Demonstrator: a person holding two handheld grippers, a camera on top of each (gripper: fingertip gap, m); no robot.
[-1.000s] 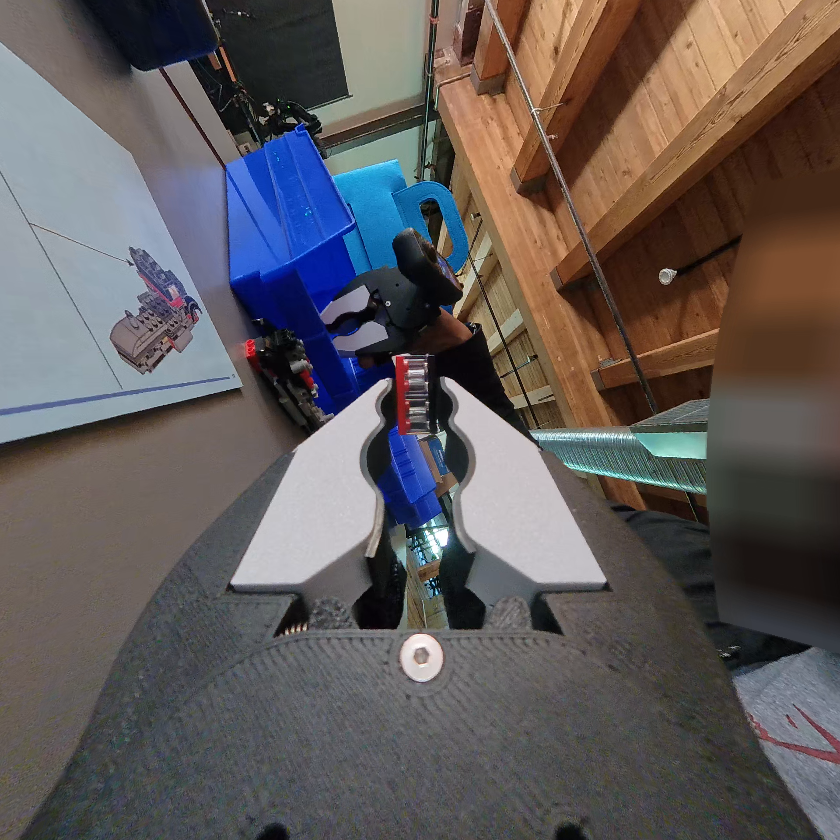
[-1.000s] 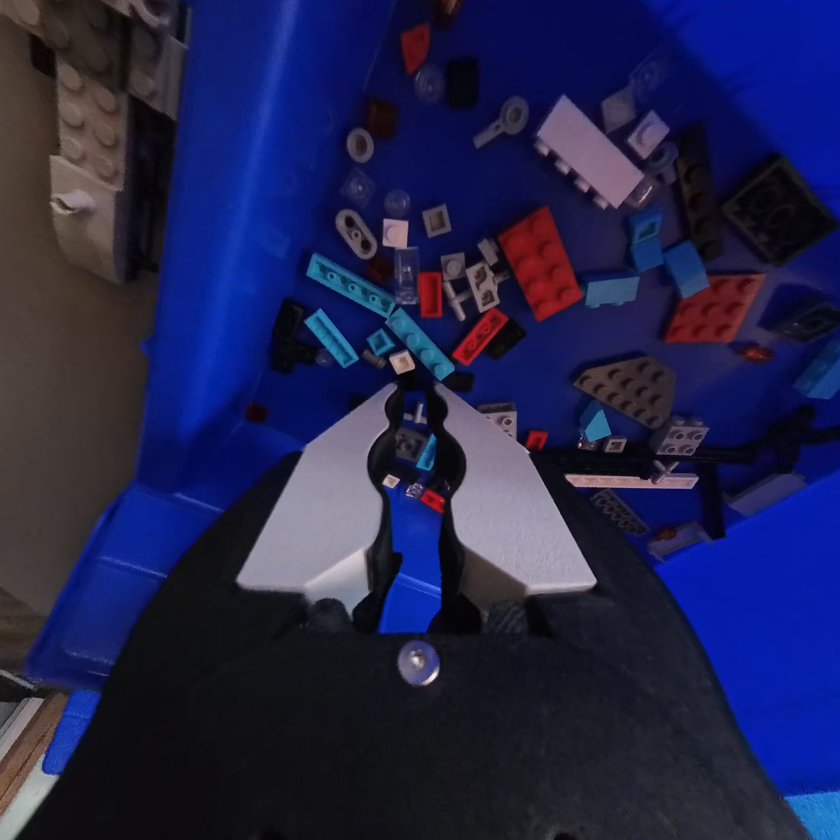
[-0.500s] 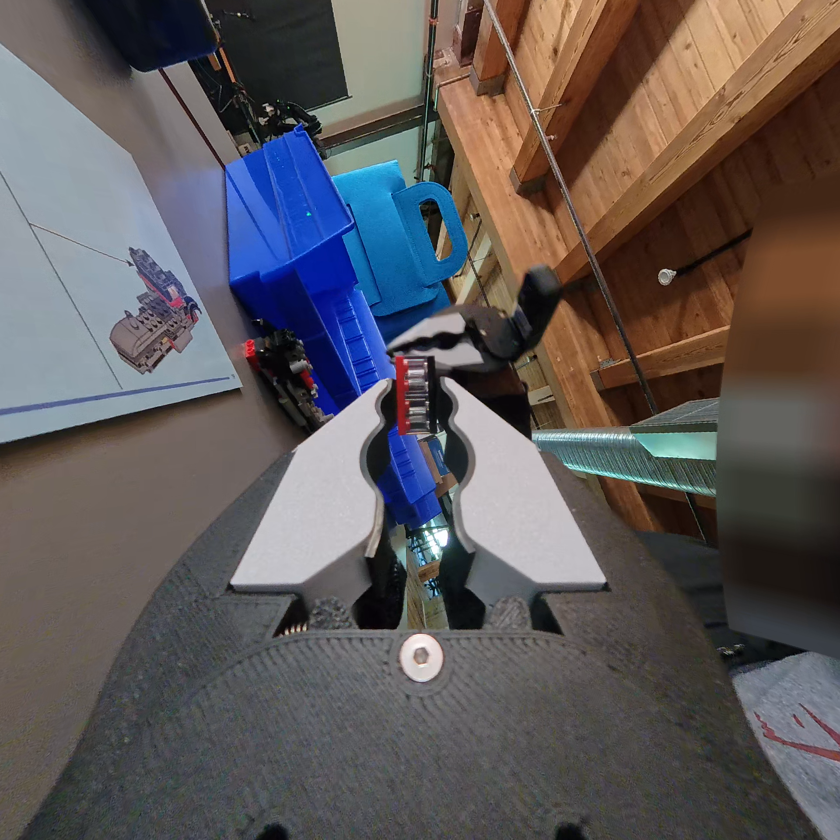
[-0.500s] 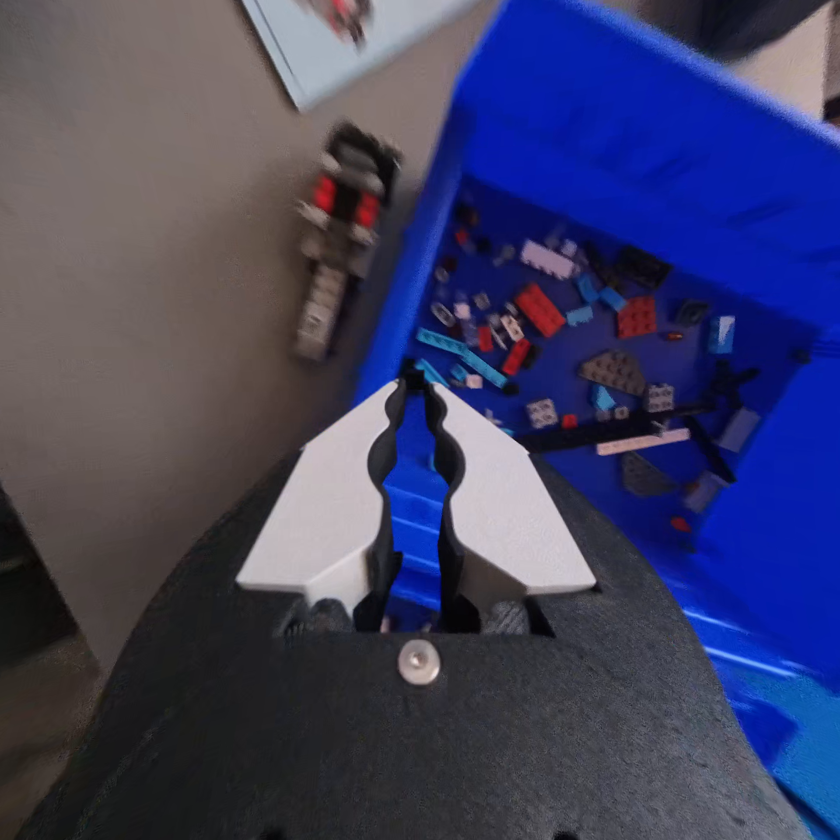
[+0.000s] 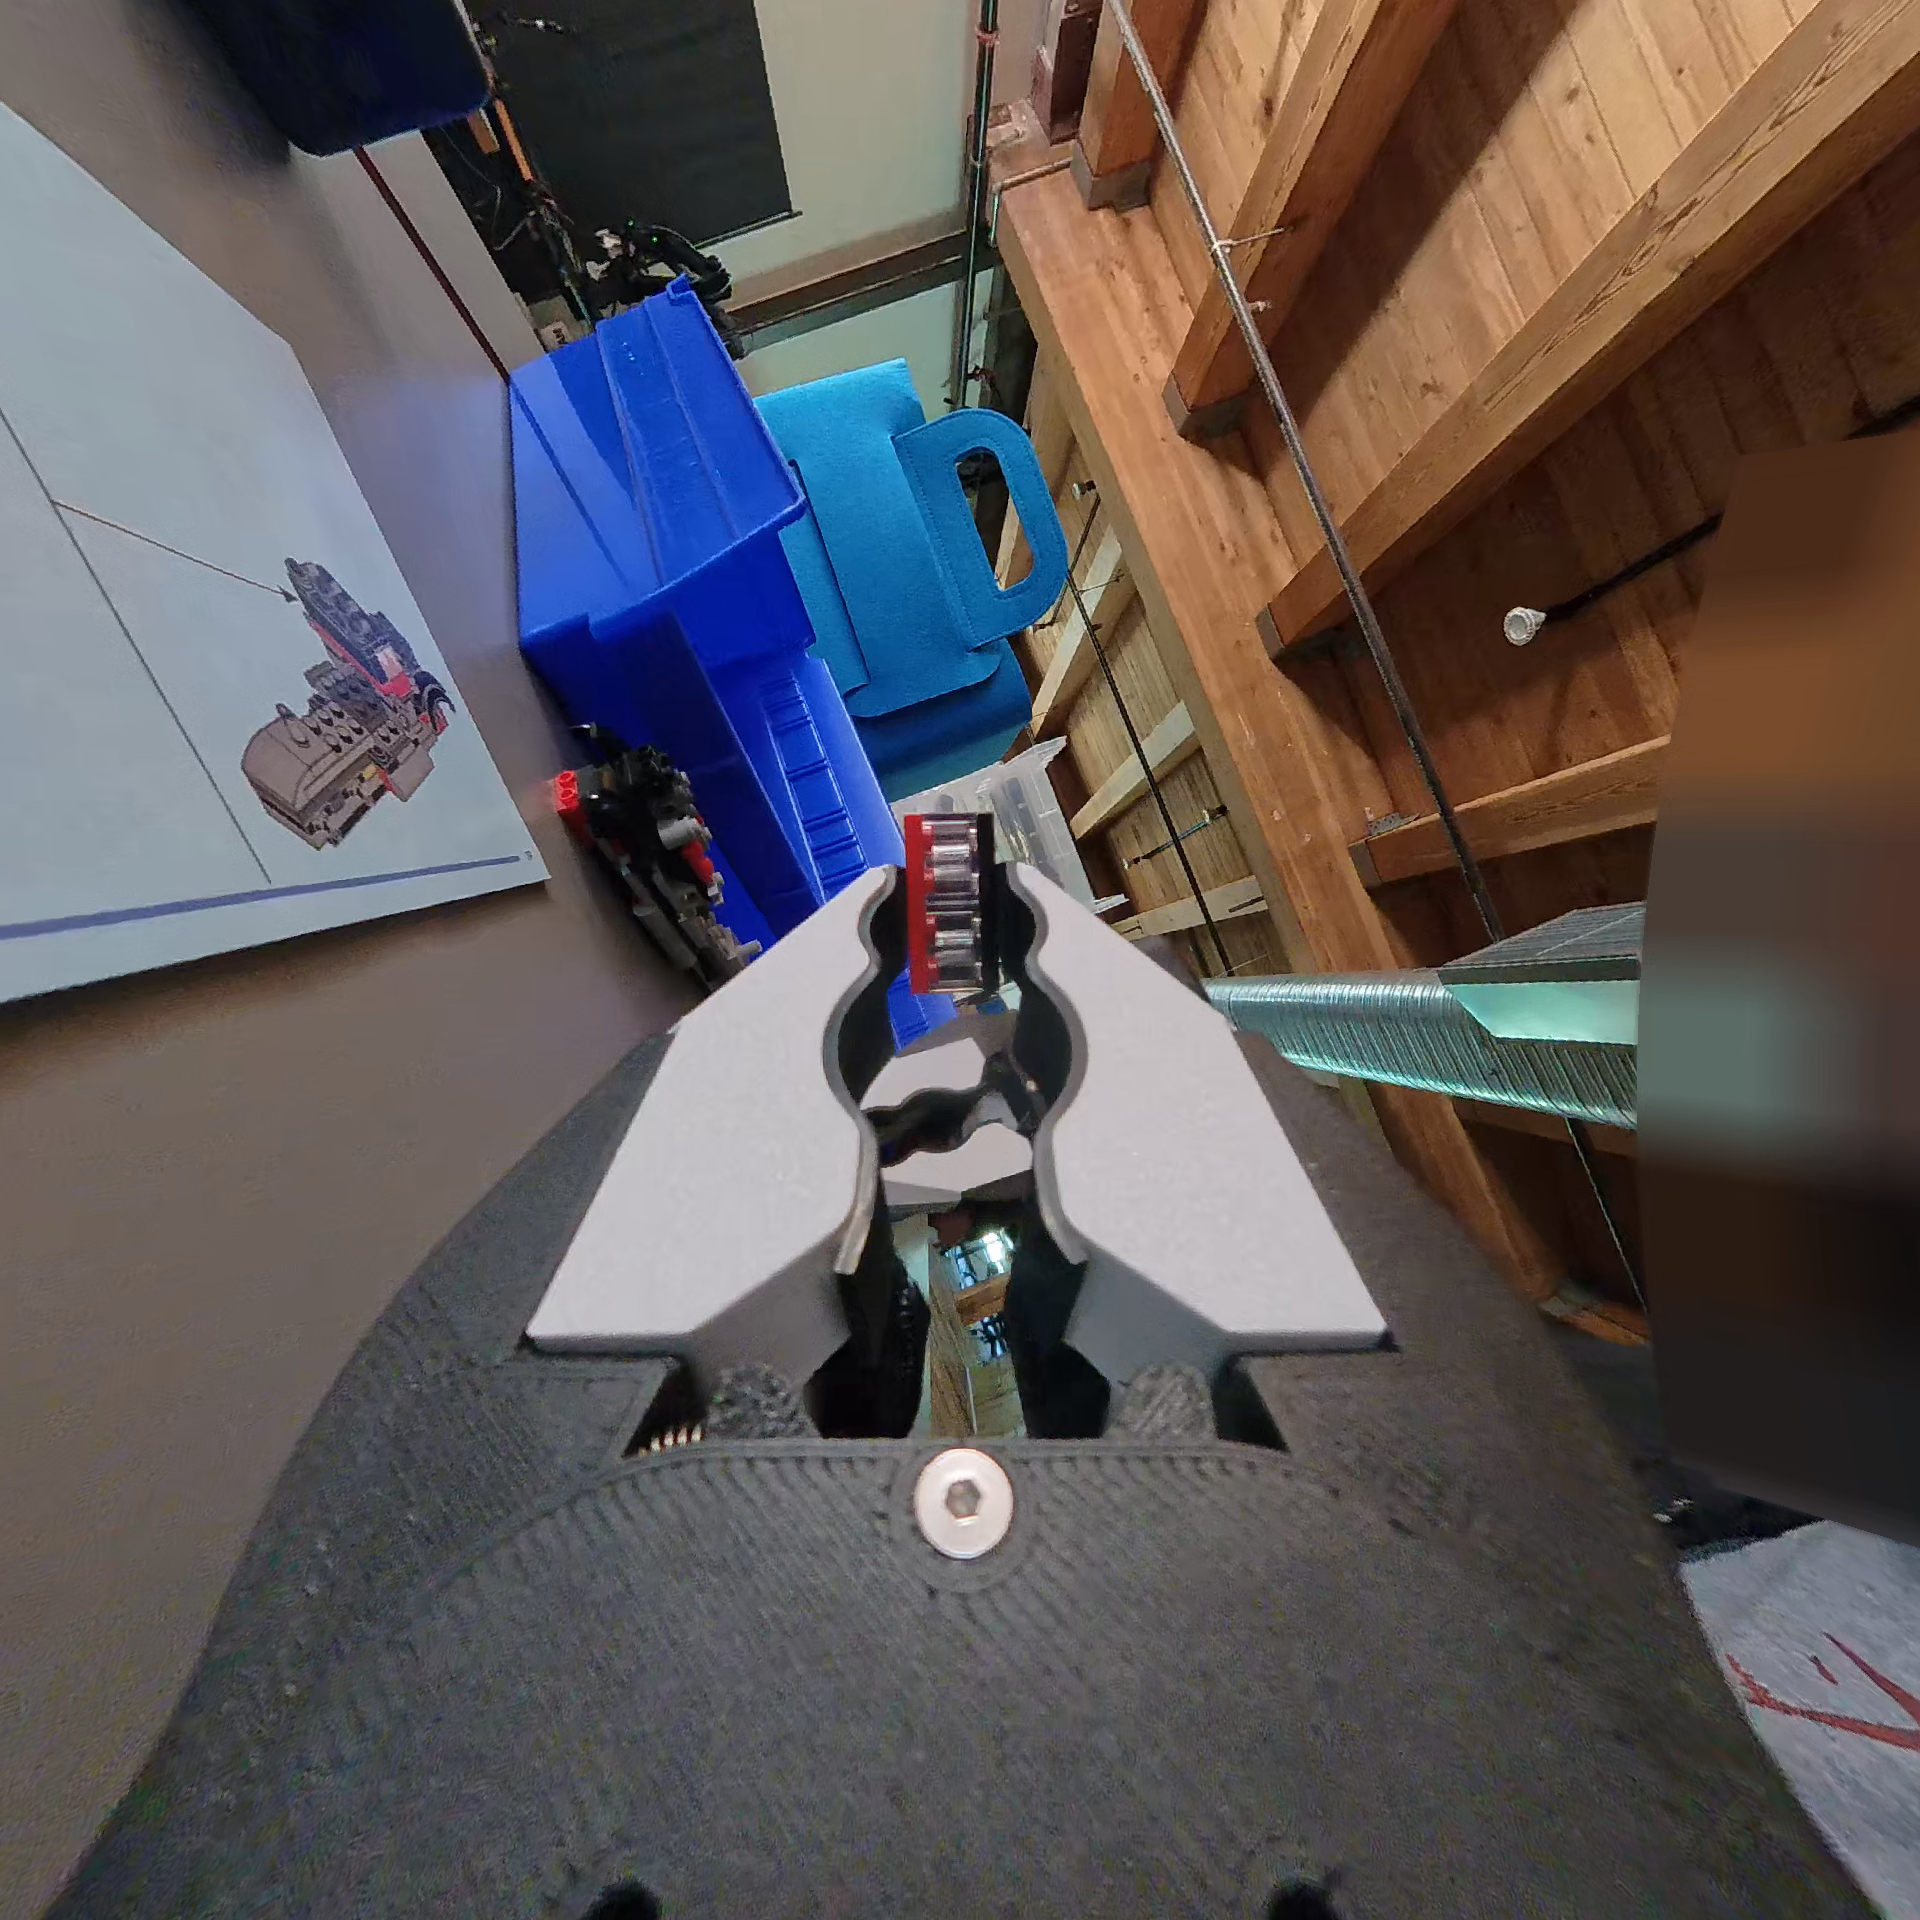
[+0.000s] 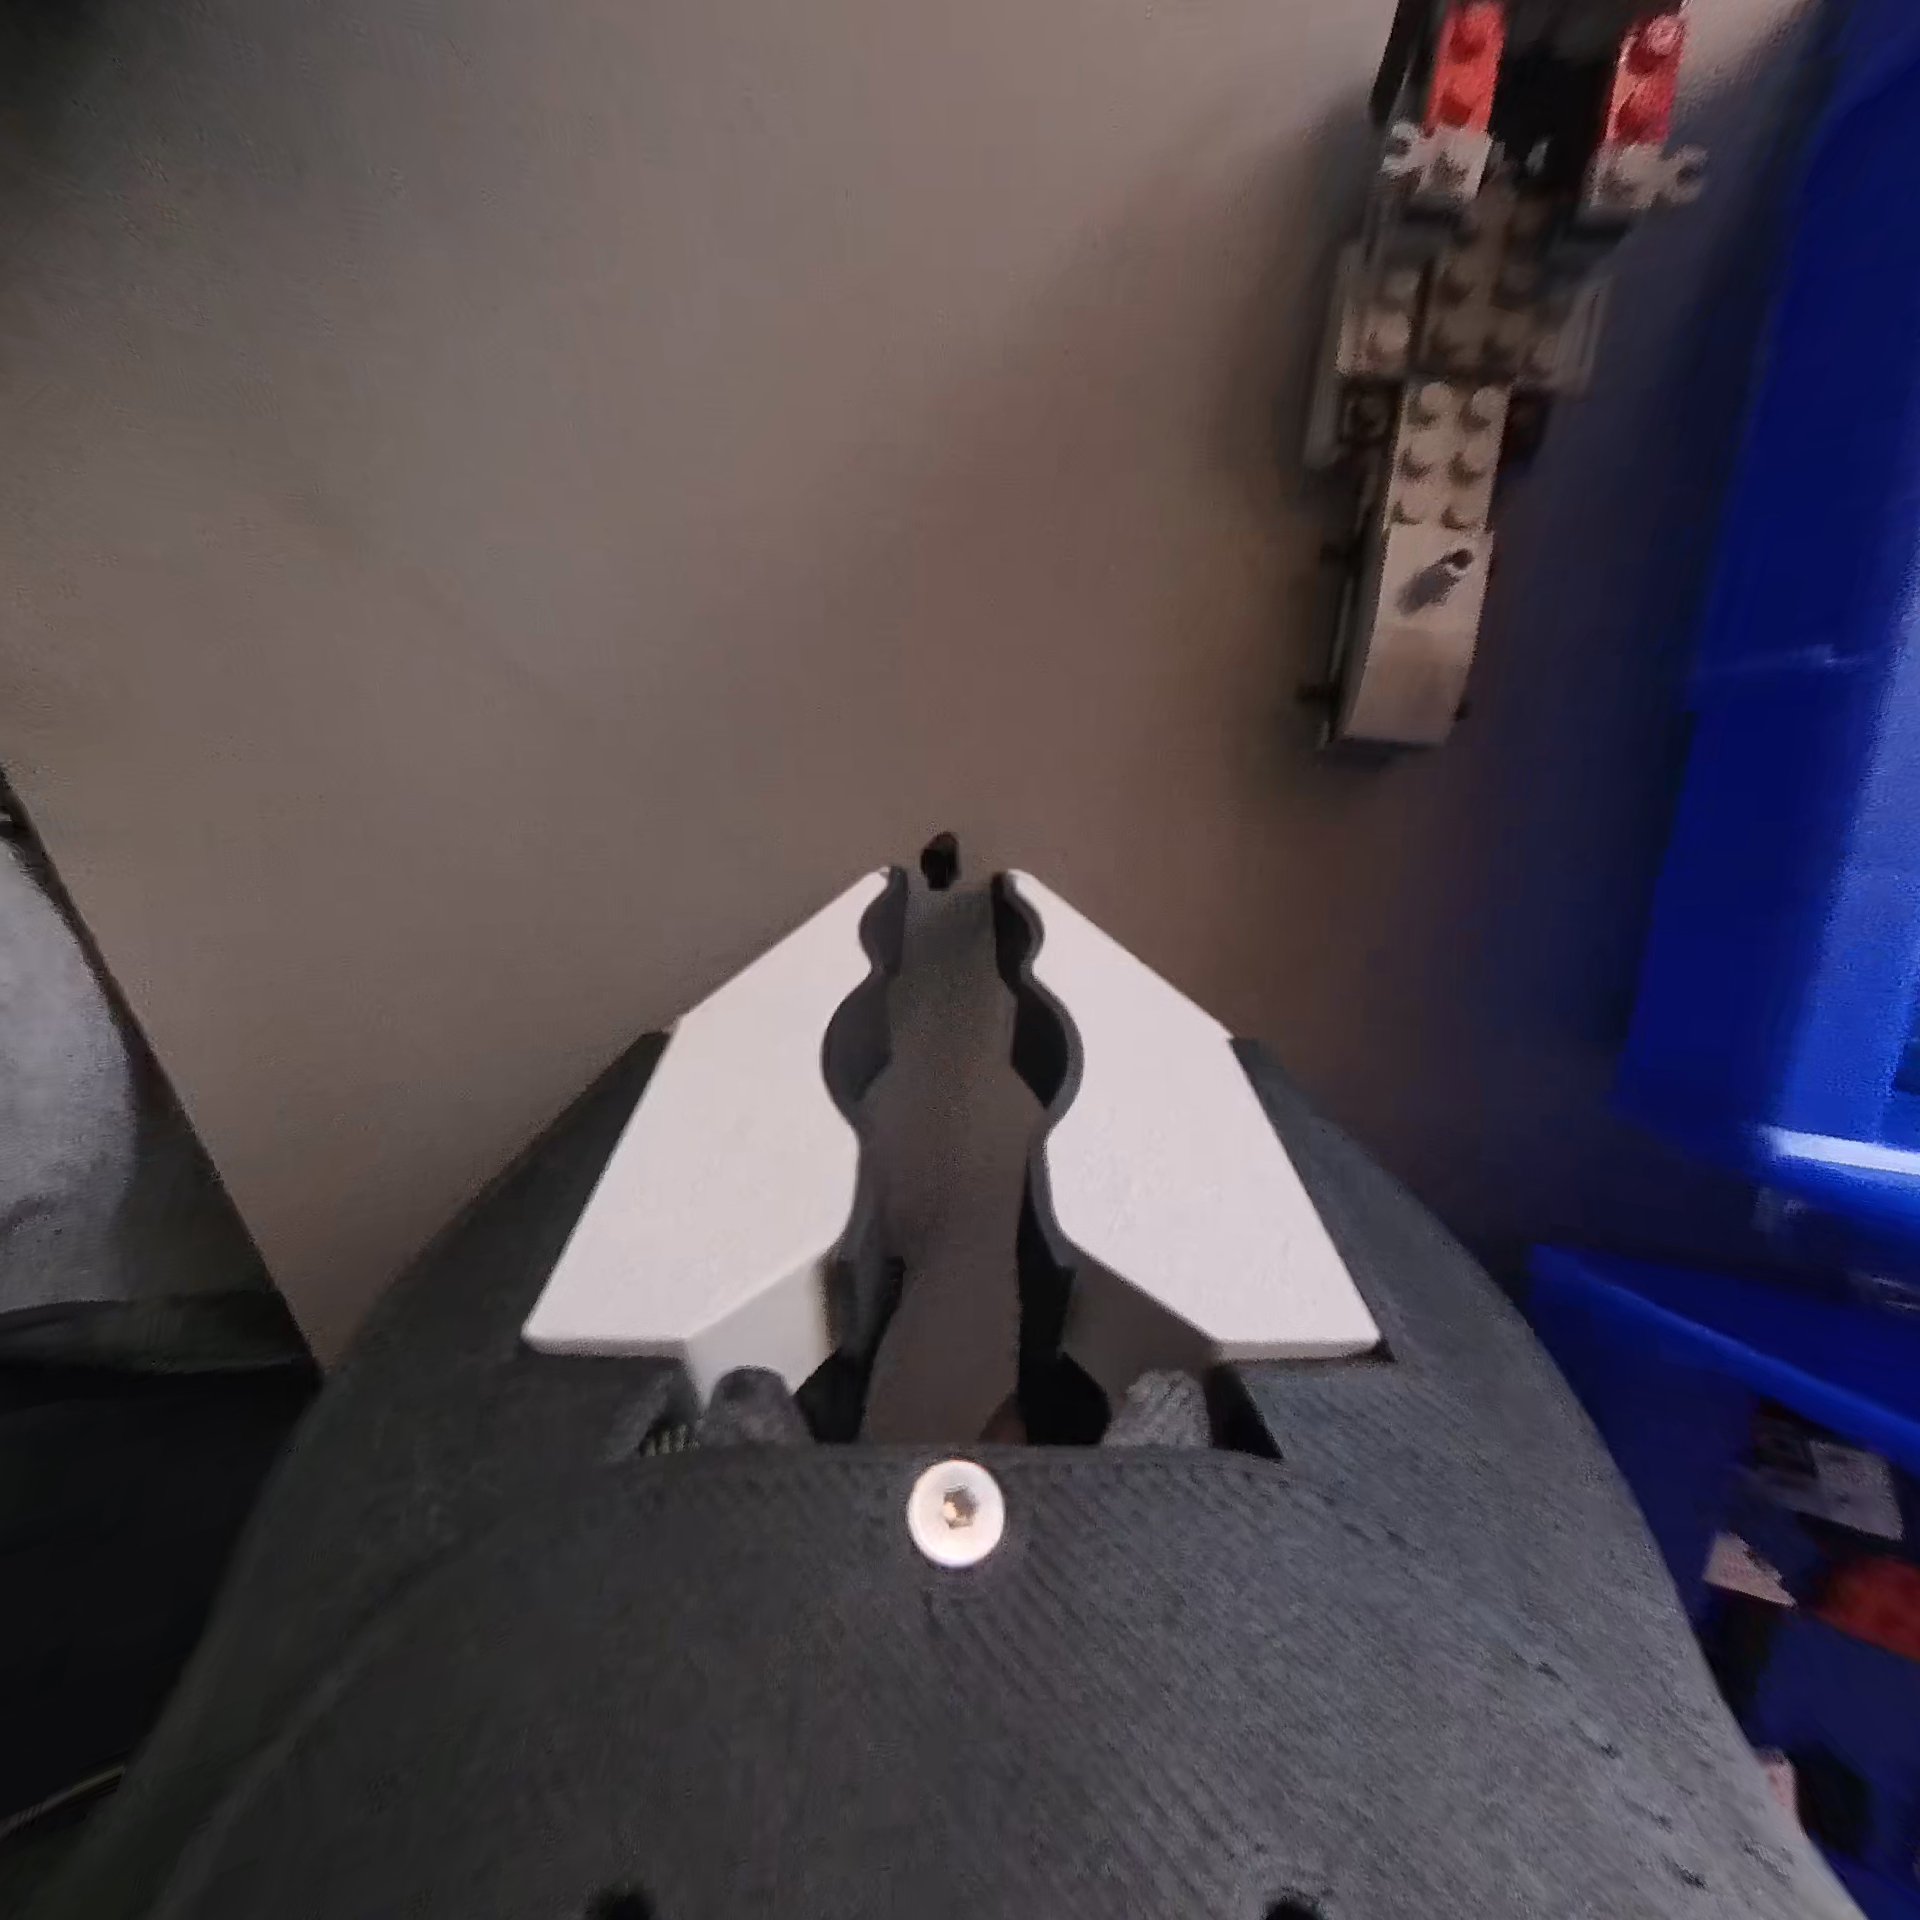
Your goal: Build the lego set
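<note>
The left gripper was clamped on a small red-and-grey lego piece at its fingertips, raised off the table, probably to present it for joining. Below it the right gripper pinched a tiny black piece between nearly closed tips over the bare tabletop. Farther off, the half-built lego model lay beside the blue parts bin, near the instruction sheet.

Left gripper: raised off the table, fingertips pinching a small piece. Right gripper: pointing down, fingertips gripping a tiny dark piece.
</note>
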